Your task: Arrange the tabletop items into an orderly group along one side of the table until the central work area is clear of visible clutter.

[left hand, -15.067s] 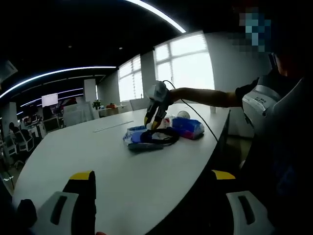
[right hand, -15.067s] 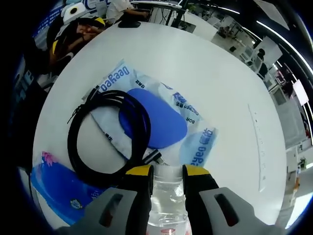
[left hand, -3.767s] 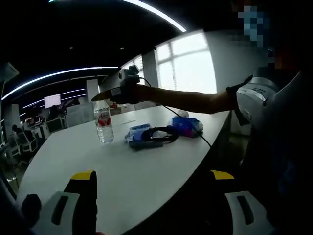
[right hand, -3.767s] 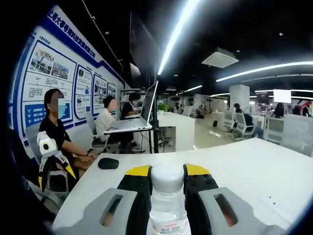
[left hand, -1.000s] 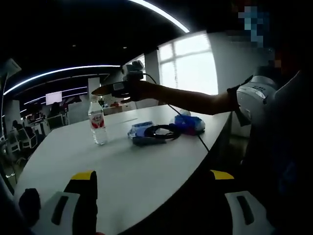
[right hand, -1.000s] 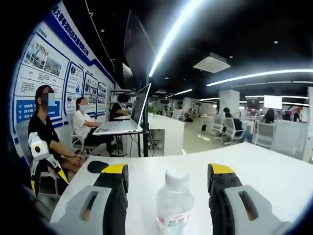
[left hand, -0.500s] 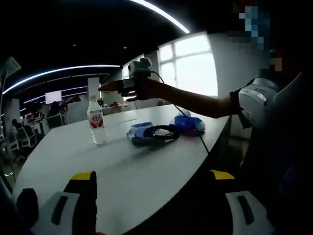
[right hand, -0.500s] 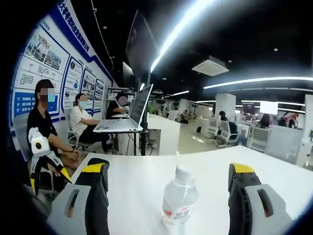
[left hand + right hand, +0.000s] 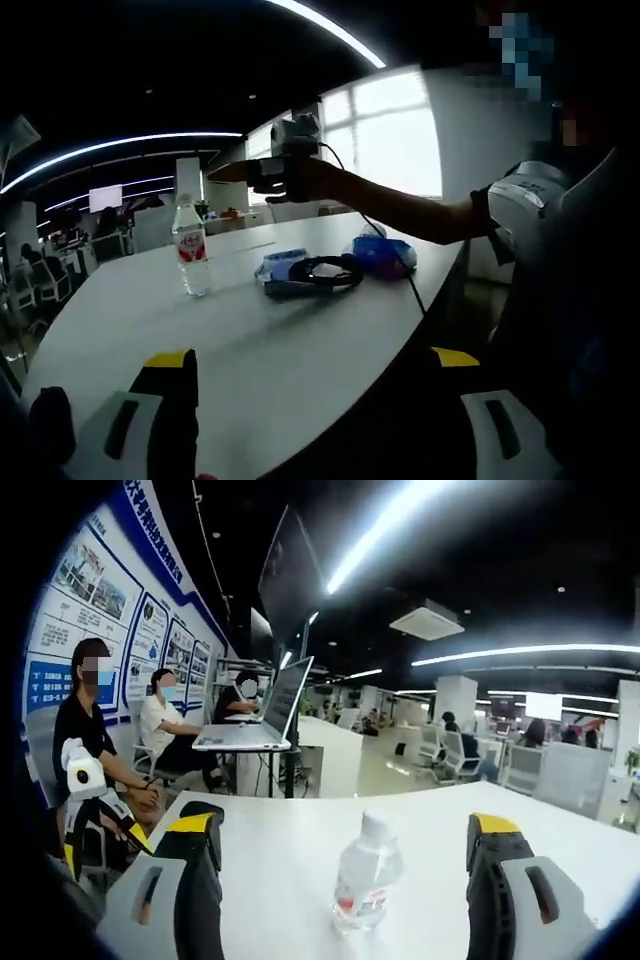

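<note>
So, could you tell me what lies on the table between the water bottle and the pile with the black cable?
Nothing: in the left gripper view, bare white table separates the water bottle from the black cable.

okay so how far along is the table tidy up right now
Done: the water bottle stands upright on the white table, apart from the other items, and the right gripper is open around it, not touching. In hand: nothing; the left gripper is open too. Left: the black cable, white-and-blue packet and blue pack sit piled mid-table.
</note>
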The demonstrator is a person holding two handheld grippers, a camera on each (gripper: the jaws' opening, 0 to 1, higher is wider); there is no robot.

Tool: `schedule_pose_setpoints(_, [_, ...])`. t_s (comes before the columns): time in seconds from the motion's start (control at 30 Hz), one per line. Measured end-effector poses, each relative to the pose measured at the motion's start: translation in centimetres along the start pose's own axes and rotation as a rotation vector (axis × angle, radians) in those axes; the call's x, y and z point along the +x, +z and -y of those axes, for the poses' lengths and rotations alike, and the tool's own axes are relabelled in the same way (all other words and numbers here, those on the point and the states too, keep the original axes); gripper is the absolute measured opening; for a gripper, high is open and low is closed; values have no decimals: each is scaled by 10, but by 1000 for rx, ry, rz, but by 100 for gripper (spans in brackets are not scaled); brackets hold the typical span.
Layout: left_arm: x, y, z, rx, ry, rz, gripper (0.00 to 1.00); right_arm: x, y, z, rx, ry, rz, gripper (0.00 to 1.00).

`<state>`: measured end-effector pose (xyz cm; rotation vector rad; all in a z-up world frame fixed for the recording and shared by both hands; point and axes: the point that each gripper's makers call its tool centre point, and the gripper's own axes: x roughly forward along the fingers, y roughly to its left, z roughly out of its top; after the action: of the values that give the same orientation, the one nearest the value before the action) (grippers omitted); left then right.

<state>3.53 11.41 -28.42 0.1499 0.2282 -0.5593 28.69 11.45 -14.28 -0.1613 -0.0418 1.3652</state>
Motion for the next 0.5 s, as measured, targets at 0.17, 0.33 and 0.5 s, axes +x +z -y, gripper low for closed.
schedule_pose_setpoints(0.17, [3,0,0,-3,-8,2,94,-12,4,-7,5,-1,15,99])
schedule_pose_setpoints(0.33, [5,3,0,1,-7,15,92,-28,10,-15,0,5,35,97])
schedule_pose_setpoints(0.5, [4,6,-1,-8,-11,30,89,-45,13,-14,-6,-8,53,95])
